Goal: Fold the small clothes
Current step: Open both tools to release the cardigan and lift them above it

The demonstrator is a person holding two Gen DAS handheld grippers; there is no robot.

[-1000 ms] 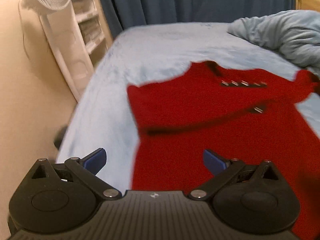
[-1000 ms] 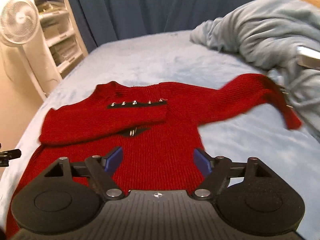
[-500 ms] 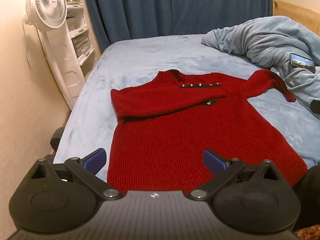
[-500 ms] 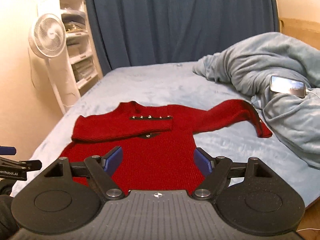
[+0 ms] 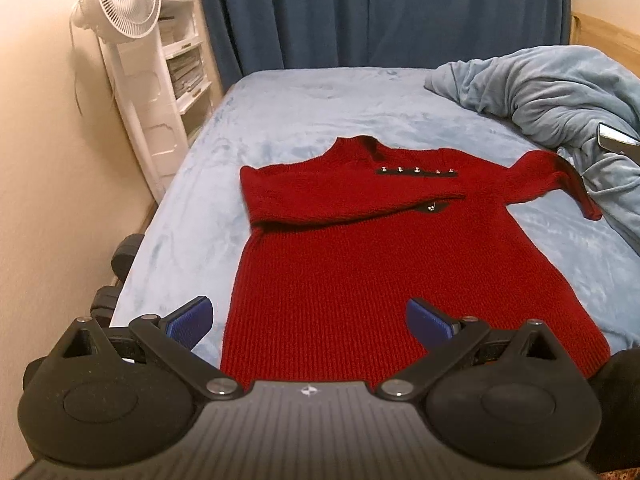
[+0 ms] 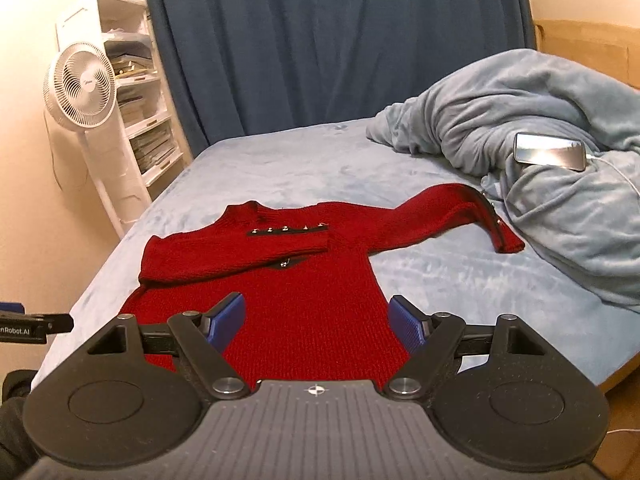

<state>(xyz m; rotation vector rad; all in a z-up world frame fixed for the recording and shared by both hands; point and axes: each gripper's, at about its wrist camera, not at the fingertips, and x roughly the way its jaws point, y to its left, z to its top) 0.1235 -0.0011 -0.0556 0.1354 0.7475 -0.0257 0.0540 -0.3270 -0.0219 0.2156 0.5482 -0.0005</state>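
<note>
One sleeve in, one to go

Red sweater lies flat on the bed so it folds clean; left gripper and right gripper hover with jaws wide, empty, probably for the outstretched sleeve.

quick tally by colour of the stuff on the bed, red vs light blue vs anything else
red: 1, the sweater
light blue: 1, the bunched blanket, lying on the bed, which is itself light blue and not counted
other: 1, a phone with a dark shiny screen on the blanket
total: 3
</note>
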